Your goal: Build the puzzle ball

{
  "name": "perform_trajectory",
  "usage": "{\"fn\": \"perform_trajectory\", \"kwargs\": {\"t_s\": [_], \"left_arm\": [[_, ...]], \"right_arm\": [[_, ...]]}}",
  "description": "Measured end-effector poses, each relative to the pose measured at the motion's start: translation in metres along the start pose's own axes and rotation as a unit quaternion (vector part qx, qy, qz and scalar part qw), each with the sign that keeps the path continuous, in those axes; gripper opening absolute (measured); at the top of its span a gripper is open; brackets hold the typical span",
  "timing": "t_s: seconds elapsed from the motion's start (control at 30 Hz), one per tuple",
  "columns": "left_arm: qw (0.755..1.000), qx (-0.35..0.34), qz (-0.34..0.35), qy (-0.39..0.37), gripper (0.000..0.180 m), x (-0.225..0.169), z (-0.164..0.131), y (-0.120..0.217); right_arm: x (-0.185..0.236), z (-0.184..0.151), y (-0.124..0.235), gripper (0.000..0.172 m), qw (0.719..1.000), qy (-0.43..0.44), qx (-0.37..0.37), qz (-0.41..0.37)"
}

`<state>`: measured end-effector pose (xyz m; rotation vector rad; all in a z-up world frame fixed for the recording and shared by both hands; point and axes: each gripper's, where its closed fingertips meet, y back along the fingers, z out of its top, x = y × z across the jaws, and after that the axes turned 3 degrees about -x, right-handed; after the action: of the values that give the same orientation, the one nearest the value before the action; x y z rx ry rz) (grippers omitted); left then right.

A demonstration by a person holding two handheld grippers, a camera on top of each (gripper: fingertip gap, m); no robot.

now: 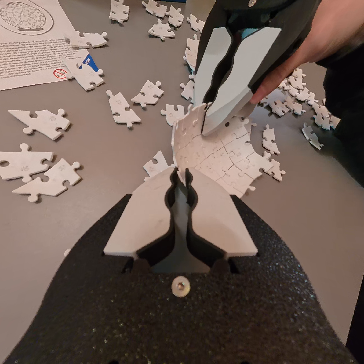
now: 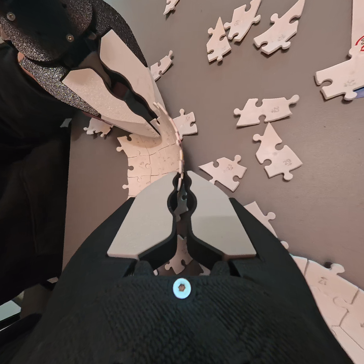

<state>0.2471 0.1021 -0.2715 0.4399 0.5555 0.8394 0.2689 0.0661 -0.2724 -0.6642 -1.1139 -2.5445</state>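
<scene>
We are pinching the curved white assembled puzzle shell (image 1: 220,155) with both the left gripper (image 1: 180,174) and right gripper (image 2: 182,175), jaws narrow on its rim; we are judging gentle, even pressure best.

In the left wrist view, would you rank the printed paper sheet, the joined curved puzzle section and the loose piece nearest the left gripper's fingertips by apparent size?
1. Printed paper sheet, though cut off by the frame.
2. Joined curved puzzle section.
3. Loose piece, partly hidden behind the left gripper.
</scene>
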Motion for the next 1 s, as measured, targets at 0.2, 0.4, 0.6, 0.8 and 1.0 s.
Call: {"fn": "perform_trajectory", "kwargs": {"t_s": [0.2,0.4,0.6,0.8,1.0], "left_arm": [[1.000,0.006,-0.004,-0.006,0.006,-0.002,-0.002,-0.001],[1.000,-0.006,-0.002,-0.005,0.005,-0.001,0.002,0.000],[1.000,-0.007,-0.002,-0.007,0.005,-0.001,0.002,0.000],[1.000,-0.006,-0.001,-0.006,0.005,-0.001,0.002,0.000],[1.000,-0.005,0.001,-0.010,0.005,-0.001,0.002,-0.001]], "right_arm": [[0.002,-0.002,0.002,0.003,1.000,-0.016,0.019,0.005],[0.007,-0.003,0.015,0.012,0.997,-0.058,0.006,0.051],[0.008,-0.009,0.021,0.014,0.991,-0.088,0.059,0.082],[0.007,-0.005,0.011,0.013,0.989,-0.096,0.065,0.087],[0.010,-0.016,0.008,0.023,0.987,-0.090,0.103,0.082]]}}
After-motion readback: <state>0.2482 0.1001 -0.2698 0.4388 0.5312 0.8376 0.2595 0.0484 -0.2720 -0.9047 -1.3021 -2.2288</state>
